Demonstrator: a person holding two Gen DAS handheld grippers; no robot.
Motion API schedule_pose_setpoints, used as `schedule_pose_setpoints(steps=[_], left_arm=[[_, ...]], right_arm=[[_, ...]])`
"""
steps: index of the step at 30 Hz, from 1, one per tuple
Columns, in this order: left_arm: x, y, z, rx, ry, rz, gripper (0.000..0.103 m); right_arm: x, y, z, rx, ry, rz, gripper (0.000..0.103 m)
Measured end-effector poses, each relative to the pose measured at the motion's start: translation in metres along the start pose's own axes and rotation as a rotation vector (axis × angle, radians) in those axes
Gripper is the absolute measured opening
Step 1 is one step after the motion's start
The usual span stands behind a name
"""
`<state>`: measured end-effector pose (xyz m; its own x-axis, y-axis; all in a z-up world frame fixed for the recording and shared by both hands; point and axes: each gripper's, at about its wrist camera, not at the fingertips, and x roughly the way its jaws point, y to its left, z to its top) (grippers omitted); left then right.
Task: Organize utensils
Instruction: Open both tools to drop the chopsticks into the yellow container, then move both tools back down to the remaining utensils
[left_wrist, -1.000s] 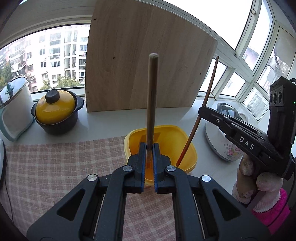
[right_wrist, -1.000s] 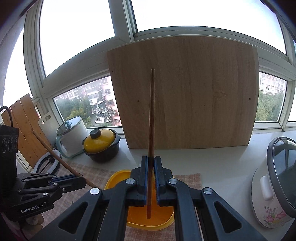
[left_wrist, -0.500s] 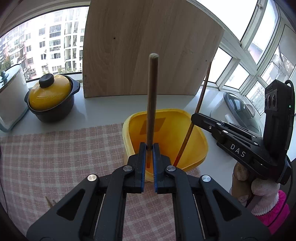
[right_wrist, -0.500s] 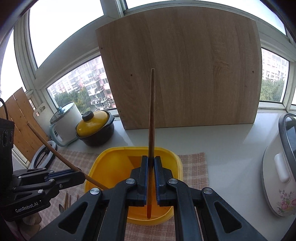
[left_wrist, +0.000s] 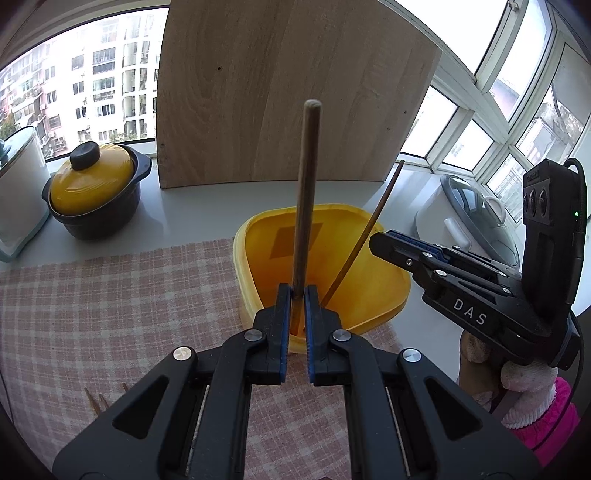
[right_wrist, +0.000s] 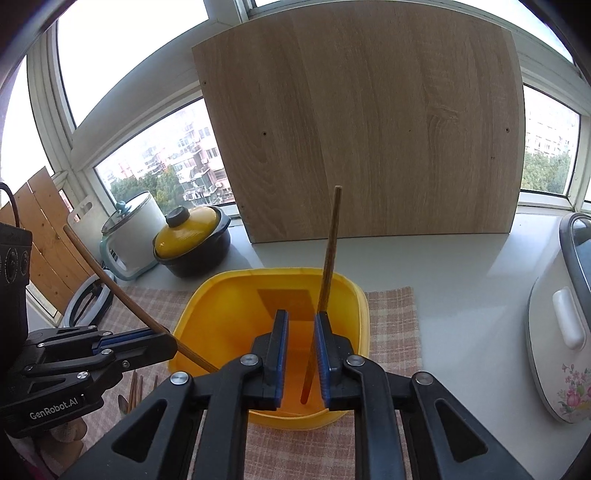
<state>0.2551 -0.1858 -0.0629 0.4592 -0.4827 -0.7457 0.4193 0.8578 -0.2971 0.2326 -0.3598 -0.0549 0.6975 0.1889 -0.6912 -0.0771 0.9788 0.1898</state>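
Right wrist view: we see a thin reddish-brown wooden chopstick (right_wrist: 326, 282) standing near upright, long axis vertical with a slight lean, squared top end up against the wooden board, lower tip down inside the yellow rounded-square plastic basin (right_wrist: 207, 306). Its lower part runs along the blue pad of the right-hand finger; the other finger stands clear of it. We read the right gripper (right_wrist: 299, 347) as parted, with a moderate gap and no squeeze on the stick. We cannot tell if the tip touches the basin floor.

In the left wrist view, a second wooden chopstick, same brown colour with a rounded top (left_wrist: 306, 199), also stands vertical, top up. The left gripper (left_wrist: 295, 312) has its blue-padded fingers closed narrow on the lower part of this stick, just over the near rim of the basin. From the right wrist camera the same stick appears as a long diagonal, its tip reaching toward the basin's near left edge.

A few more brown sticks (right_wrist: 135, 387) lie on the pink-and-white checked cloth (left_wrist: 110, 295) under the basin, near the left gripper.

Further out: a large light wooden board (right_wrist: 362, 129) leans against the window, a black pot with yellow lid (left_wrist: 94, 192) sits left of the board, a white lidded kettle (right_wrist: 133, 229) stands beside it, and a white floral rice cooker (right_wrist: 557, 332) is at right.
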Motion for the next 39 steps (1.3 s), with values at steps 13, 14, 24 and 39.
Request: schedule_pose_setpoints(steps=[13,14,24,39], left_arm=[[-0.027,0.0,-0.019,0.019,-0.044,0.031,0.029],[-0.031,0.001,-0.021,0.019,-0.048,0.033,0.029],[-0.084,0.019,-0.047,0.059,-0.154,0.125,0.036],[-0.127,0.102,-0.11,-0.089,-0.118,0.235,0.046]], right_arm=[[-0.027,0.002,-0.013,-0.004,-0.035,-0.02,0.05],[-0.03,0.003,-0.014,-0.006,-0.039,-0.021,0.05],[-0.064,0.024,-0.025,-0.067,-0.098,0.016,0.076],[-0.069,0.064,-0.071,-0.132,-0.045,0.171,0.093]])
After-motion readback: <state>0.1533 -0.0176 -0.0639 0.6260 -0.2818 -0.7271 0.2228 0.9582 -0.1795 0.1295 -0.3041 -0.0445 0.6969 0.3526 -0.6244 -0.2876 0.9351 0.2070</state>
